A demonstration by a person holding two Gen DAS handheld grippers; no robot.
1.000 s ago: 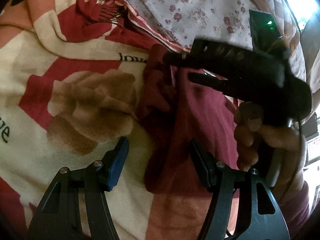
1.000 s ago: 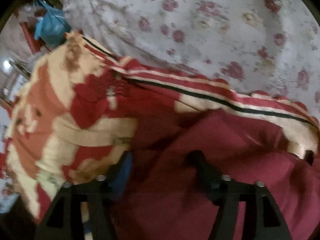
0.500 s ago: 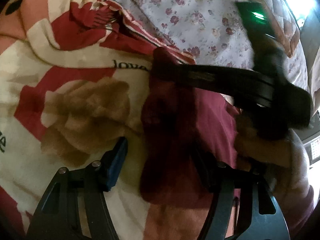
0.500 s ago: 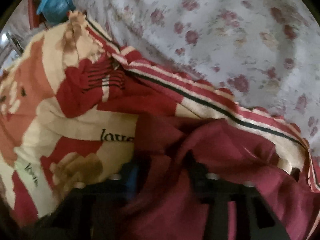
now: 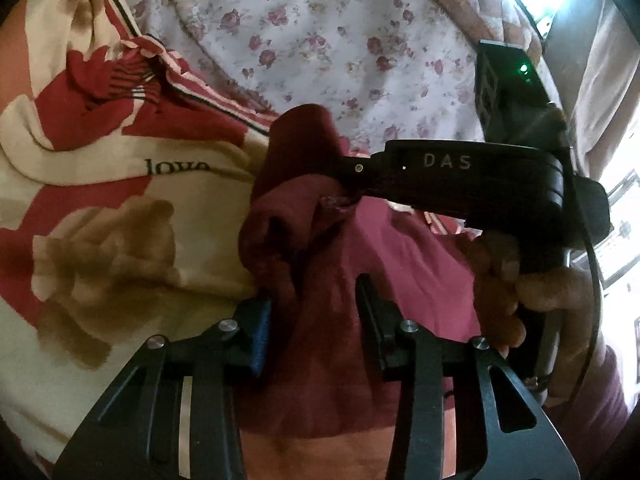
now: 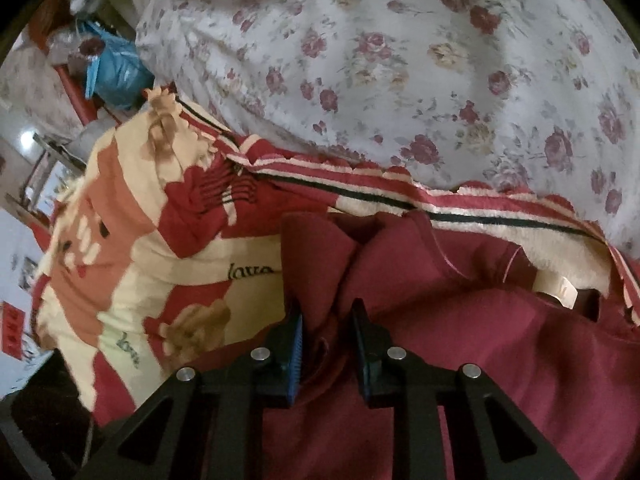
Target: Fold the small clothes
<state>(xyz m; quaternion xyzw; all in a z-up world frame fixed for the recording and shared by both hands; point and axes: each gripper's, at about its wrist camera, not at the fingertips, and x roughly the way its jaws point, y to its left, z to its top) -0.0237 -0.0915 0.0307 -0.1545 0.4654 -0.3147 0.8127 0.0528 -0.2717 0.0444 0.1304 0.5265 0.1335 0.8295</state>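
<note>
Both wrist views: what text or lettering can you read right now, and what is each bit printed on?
"DAS": pale letters on the black body of the right hand-held gripper.
"love": black script on the cream and red blanket, beside the maroon garment, partly cut off by it.
"love": smaller repeat lower on the blanket, blurred.
Garment's cream neck label: unreadable.

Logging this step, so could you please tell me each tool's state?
Left tool: partly closed around the maroon garment, grip unclear.
Right tool: closed on the maroon garment.
</note>
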